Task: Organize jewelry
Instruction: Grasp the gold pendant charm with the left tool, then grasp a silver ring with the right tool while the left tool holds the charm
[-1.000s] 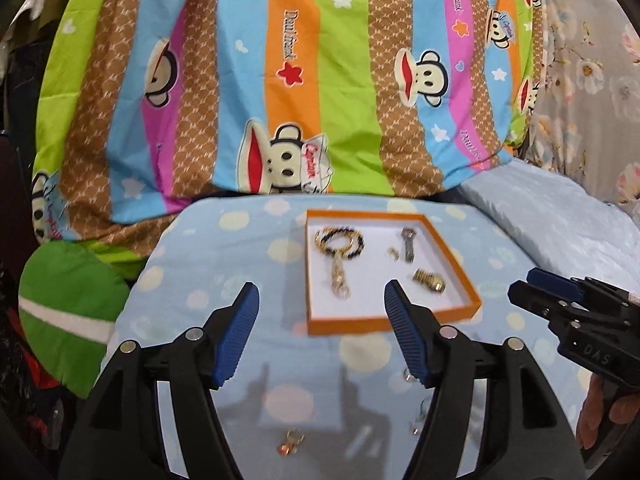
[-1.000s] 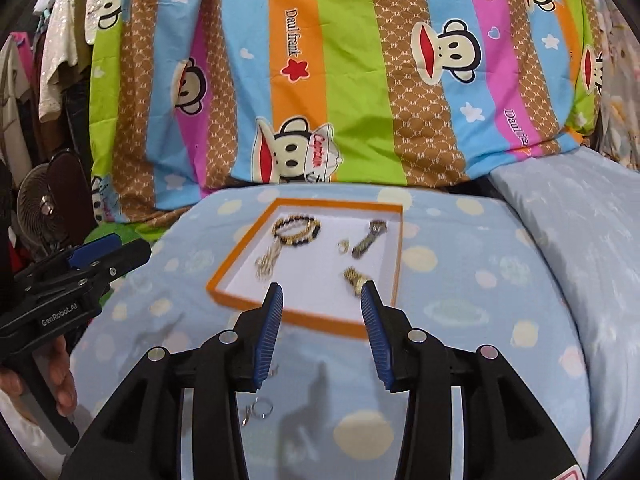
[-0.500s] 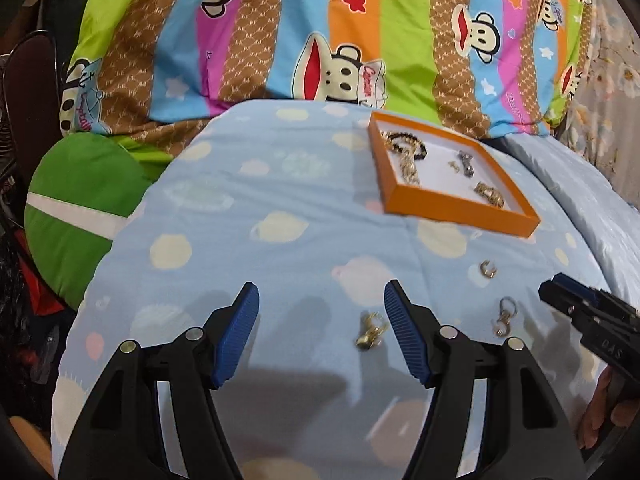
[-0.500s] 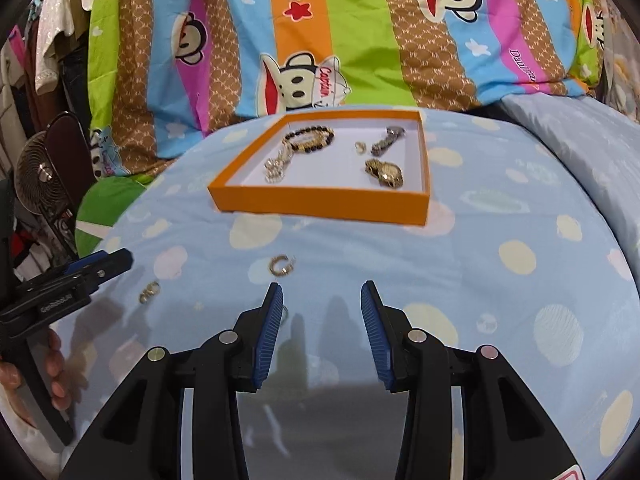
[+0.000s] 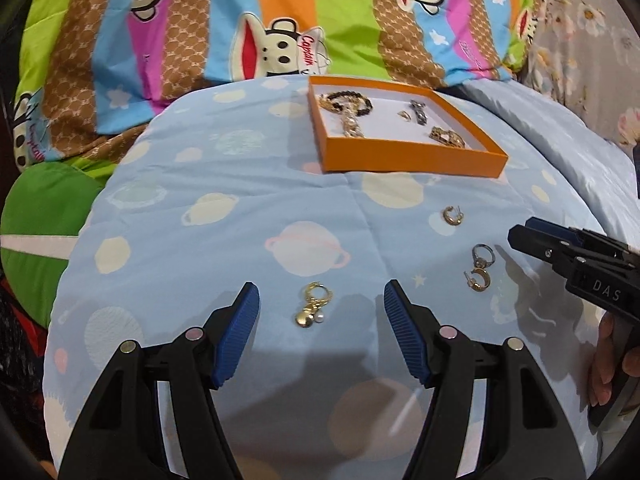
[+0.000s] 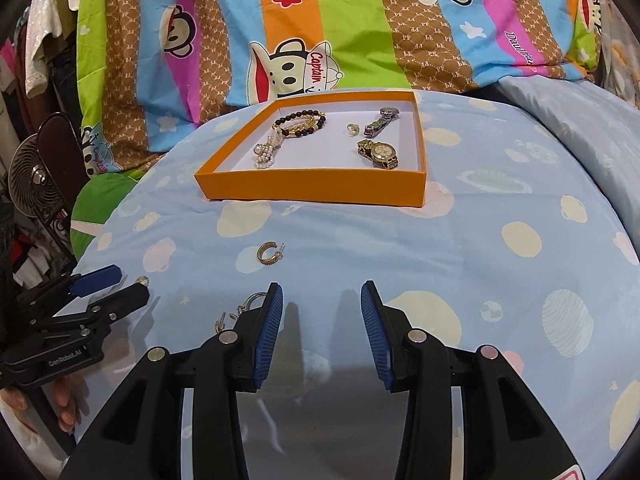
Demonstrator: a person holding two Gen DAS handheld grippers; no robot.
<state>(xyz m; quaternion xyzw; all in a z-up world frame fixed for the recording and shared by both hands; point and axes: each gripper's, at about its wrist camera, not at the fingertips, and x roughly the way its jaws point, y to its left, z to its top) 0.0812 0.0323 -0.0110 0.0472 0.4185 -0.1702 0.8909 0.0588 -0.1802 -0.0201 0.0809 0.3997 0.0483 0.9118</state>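
Four loose pieces remain on bedspread (image 5: pixel 240 240). Left gripper (image 5: pixel 320 312) apart, straddling charm earring (image 5: pixel 314 306): pickup step. Hoop earring (image 5: pixel 453 215) at 1 o'clock. Right gripper (image 6: pixel 322 306) apart, empty. Orange tray (image 5: pixel 412 156) at 12. Next: close gently, carry to tray.

An orange tray (image 6: pixel 312 188) holds bracelets and watches; four gold earrings (image 5: pixel 314 310) lie loose on the bedspread nearby.

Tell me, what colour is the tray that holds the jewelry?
The tray is orange outside, white inside. The right wrist view shows it best.
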